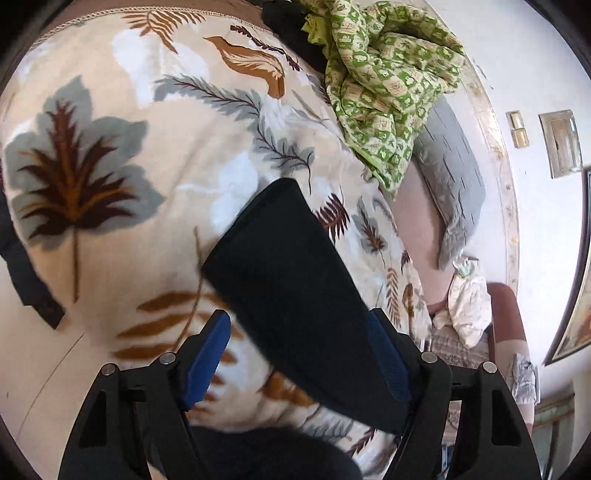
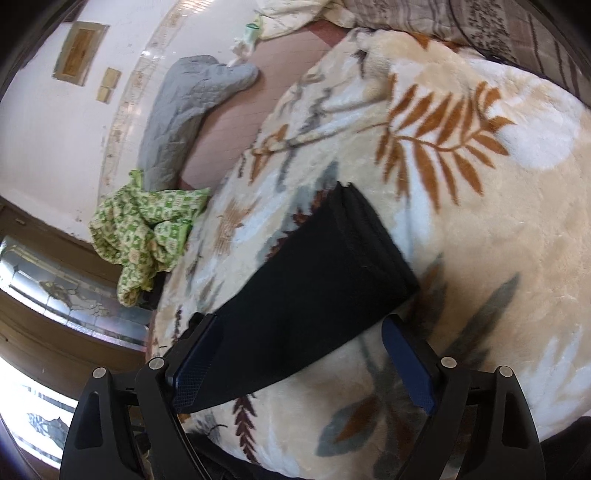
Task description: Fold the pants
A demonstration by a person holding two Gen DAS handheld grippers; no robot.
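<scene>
So the black pants [image 1: 291, 280] are a narrow folded strip on the leafy blanket [image 1: 122, 221], long axis running away from both grippers, left gripper [image 1: 299, 365] and right gripper [image 2: 299, 365] both spread open straddling the near end, neither clearly closer.

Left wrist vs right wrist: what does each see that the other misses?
Only the left wrist view shows a second dark garment at the blanket's left edge, a picture frame on the wall, and the left gripper, open, its fingers either side of the folded pants.

Only the right wrist view shows a glass-panelled door, a striped cover at the top, and the right gripper, also open.

Both show the black pants folded into a compact strip on the leaf-print blanket, the green patterned cloth and the grey quilt.
</scene>
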